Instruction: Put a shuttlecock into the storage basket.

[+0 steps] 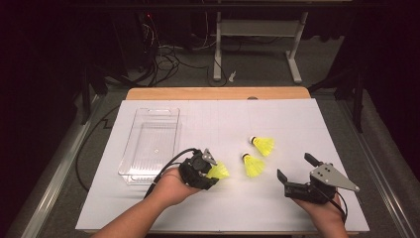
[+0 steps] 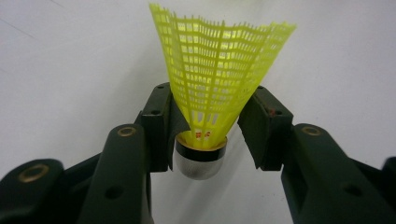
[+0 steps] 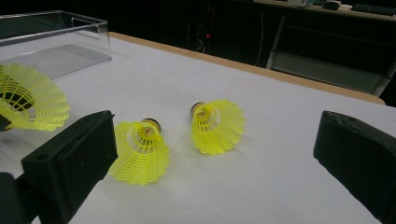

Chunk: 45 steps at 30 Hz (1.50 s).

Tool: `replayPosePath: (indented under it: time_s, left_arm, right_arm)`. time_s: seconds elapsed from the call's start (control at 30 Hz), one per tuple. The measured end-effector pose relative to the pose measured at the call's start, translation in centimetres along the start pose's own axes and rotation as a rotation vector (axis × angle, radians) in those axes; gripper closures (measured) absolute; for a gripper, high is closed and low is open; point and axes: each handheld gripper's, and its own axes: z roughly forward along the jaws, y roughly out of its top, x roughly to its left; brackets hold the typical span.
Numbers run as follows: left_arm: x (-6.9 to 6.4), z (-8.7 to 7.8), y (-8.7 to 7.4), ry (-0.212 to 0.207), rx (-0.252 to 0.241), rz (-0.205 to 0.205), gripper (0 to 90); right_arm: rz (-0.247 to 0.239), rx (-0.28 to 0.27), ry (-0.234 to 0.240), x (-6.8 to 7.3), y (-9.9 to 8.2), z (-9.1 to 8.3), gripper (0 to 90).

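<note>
- Left gripper (image 2: 205,133) is clamped on a yellow shuttlecock (image 2: 212,79) near its cork, likely bound for the clear bin (image 1: 130,161).
- Right gripper (image 1: 295,167) waits with jaws apart, empty, near two shuttlecocks (image 1: 253,165) lying on the table.

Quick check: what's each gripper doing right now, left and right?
Left gripper: closed on a yellow shuttlecock, gripped low on its skirt.
Right gripper: open, holding nothing.

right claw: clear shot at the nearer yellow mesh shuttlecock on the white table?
Probably yes. The right claw is open, and bare white table lies between it and the nearer yellow mesh shuttlecock, with nothing between.
</note>
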Motion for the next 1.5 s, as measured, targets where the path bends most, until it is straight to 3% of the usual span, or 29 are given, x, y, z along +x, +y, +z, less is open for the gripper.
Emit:
replayPosePath:
  time_s: [0.57,1.03,1.5]
  left_arm:
    - [0.1,-1.4,0.4,-0.002,0.001,0.006,58.1]
    - [0.9,-3.4,0.3,-0.029,-0.037,-0.03,58.1]
    - [1.2,-5.9,0.9,0.0,-0.049,-0.033,58.3]
  right_arm:
    - [0.001,0.003,0.002,0.1,0.0,0.1,0.0]
    - [0.0,0.003,0.001,0.1,0.0,0.1,0.0]
    - [0.001,0.006,0.001,0.1,0.0,0.1,0.0]
